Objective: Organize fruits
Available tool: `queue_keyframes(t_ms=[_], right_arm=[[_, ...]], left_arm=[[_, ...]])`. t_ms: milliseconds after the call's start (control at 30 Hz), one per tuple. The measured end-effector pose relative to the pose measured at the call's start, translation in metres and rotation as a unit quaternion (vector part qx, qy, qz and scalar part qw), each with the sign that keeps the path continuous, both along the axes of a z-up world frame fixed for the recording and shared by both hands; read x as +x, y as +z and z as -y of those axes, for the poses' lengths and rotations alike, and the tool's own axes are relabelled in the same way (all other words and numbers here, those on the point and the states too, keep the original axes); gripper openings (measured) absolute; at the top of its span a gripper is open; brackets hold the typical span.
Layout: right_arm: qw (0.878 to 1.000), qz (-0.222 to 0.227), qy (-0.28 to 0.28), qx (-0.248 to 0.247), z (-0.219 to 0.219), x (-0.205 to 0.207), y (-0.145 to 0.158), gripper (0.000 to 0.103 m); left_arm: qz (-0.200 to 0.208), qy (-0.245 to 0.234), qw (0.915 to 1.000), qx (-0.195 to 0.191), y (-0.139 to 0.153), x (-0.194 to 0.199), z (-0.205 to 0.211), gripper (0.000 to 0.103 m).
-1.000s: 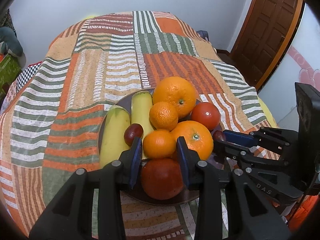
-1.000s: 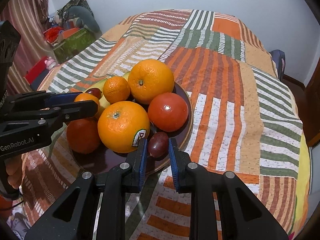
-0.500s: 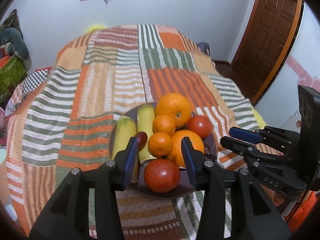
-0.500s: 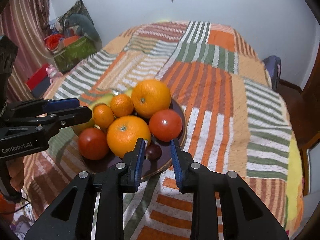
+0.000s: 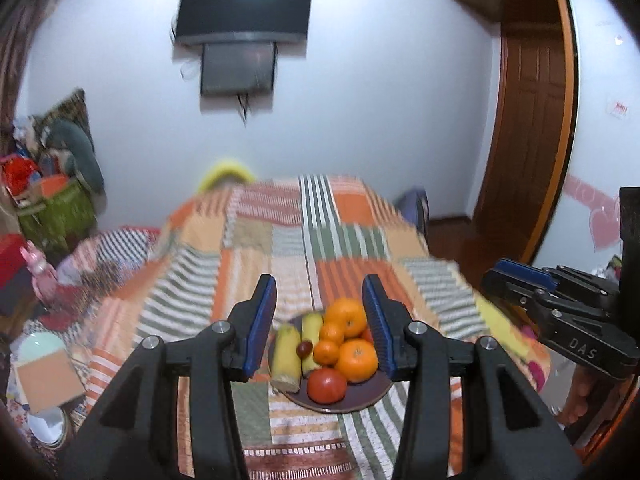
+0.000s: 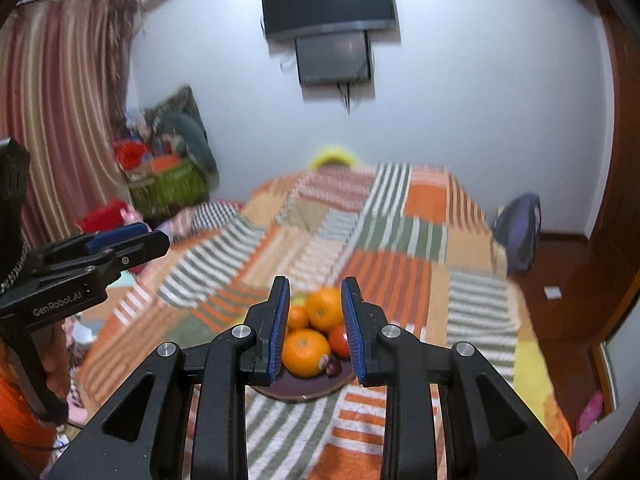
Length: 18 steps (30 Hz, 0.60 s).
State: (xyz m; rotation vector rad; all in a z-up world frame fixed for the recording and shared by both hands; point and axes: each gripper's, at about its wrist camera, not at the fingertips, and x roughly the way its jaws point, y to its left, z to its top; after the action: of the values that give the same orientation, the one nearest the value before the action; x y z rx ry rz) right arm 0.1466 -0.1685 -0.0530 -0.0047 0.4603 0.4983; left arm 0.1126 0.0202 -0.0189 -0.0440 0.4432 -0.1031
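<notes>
Fruit sits piled on a dark plate (image 5: pixel 360 402) near the bed's (image 5: pixel 256 264) front edge, seemingly already sorted, while both the left claw (image 5: pixel 319 326) and right claw (image 6: pixel 314 328) hover above it released, gripping nothing

I see a dark purple plate (image 5: pixel 362 398) holding bright oranges (image 5: pixel 357 355), a red tomato (image 5: pixel 327 385), yellow bananas (image 5: pixel 285 356) and a dark red grape (image 5: pixel 305 347). The bedspread (image 5: pixel 280 240) beneath is patchwork: orange, green, tan and white stripes. My jaws are black with blue pads. The door (image 5: pixel 528 120) is brown.
</notes>
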Motion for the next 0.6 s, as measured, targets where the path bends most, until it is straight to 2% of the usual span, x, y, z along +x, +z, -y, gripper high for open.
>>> queue_keyframes(t_ms=[100, 167, 200, 300, 400, 467, 533, 600], right_arm=[[0.999, 0.034, -0.001, 0.019, 0.002, -0.020, 0.019, 0.024], [0.998, 0.056, -0.003, 0.031, 0.003, -0.034, 0.028, 0.025], [0.997, 0.063, -0.004, 0.035, 0.003, -0.038, 0.030, 0.028], [0.995, 0.088, -0.013, 0.044, 0.004, -0.053, 0.037, 0.042], [0.994, 0.101, -0.018, 0.045, 0.005, -0.060, 0.038, 0.048], [0.993, 0.106, -0.024, 0.045, 0.005, -0.063, 0.036, 0.056], [0.992, 0.112, -0.033, 0.043, 0.006, -0.067, 0.034, 0.069], [0.992, 0.115, -0.040, 0.043, 0.006, -0.068, 0.034, 0.076]], left_arm=[[0.031, 0.007, 0.9995, 0.003, 0.017, -0.023, 0.002, 0.045], [0.050, 0.008, 0.9987, 0.006, 0.026, -0.037, 0.004, 0.052], [0.062, 0.010, 0.9980, 0.009, 0.031, -0.046, 0.006, 0.060], [0.087, 0.014, 0.9960, 0.016, 0.037, -0.065, 0.010, 0.067], [0.095, 0.014, 0.9952, 0.015, 0.040, -0.074, 0.012, 0.078], [0.100, 0.015, 0.9948, 0.015, 0.041, -0.079, 0.013, 0.081], [0.101, 0.016, 0.9946, 0.016, 0.041, -0.083, 0.014, 0.084], [0.101, 0.015, 0.9946, 0.015, 0.040, -0.086, 0.014, 0.088]])
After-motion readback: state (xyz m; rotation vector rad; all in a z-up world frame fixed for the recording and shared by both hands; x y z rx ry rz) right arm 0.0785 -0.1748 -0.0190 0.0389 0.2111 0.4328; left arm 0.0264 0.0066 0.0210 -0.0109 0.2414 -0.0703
